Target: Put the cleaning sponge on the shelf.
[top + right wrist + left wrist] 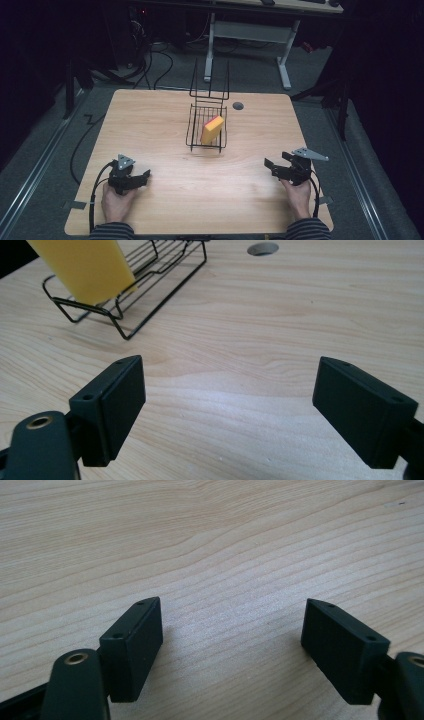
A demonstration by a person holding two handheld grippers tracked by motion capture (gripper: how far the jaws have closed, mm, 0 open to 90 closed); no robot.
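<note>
Down at the near left corner of the table (150, 120), my left gripper (131, 178) rests low over bare wood, jaws spread wide with nothing between them. Farther across, near the middle toward the far edge, the yellow sponge (212, 129) sits tilted in the wire basket (195, 131), leaning on its right side. Over on the right, my right gripper (280, 168) hangs just above the tabletop, jaws apart and empty, pointed roughly toward that basket. I judge the placing is finished and both hands are parked. Any next move would call for reaching forward to the basket and squaring the jaws across the sponge's flat faces.
</note>
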